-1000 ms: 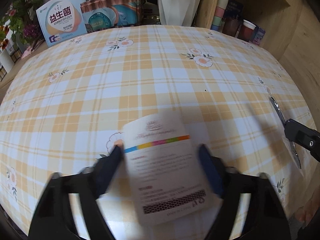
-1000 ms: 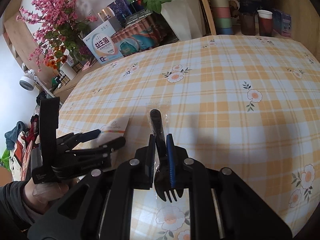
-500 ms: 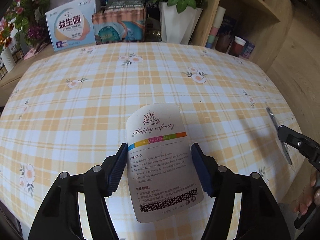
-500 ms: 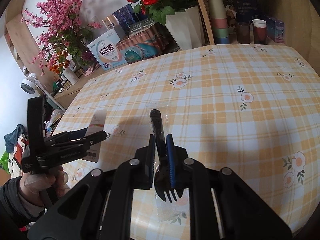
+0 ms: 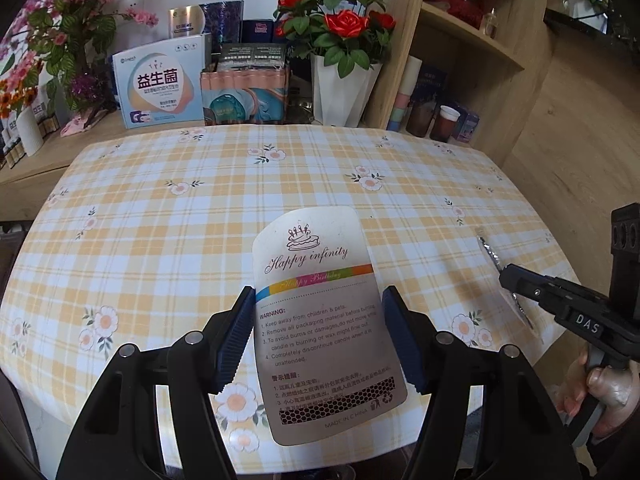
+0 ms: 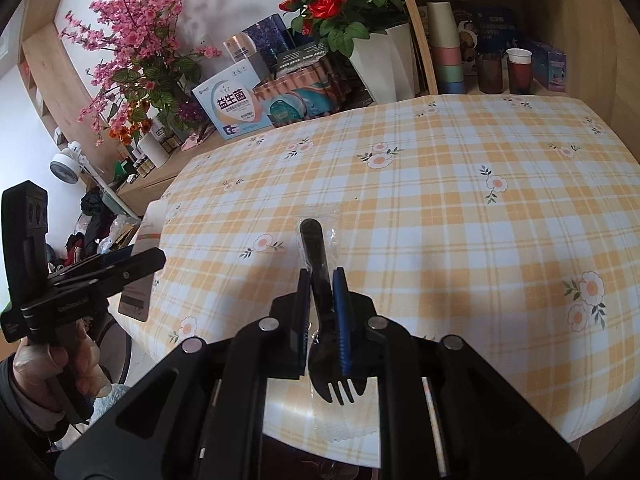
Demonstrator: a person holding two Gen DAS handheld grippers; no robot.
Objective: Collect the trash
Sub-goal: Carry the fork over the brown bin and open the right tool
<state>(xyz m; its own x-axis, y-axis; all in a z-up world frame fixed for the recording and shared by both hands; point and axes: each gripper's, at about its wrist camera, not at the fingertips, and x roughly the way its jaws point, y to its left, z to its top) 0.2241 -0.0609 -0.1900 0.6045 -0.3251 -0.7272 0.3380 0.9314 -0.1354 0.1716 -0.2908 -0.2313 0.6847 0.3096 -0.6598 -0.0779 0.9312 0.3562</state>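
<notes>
Both hands are carrying trash clear of the table (image 5: 160, 208), no bin in view. Left gripper (image 5: 319, 334) is clamping the candle card (image 5: 320, 320) by its side edges; right gripper (image 6: 322, 312) is fully closed on the wrapped black fork (image 6: 320, 276). Advice: keep the squeeze constant on the card since edge grip is slipping-prone, avoid tilting, keep grippers apart while transporting.
</notes>
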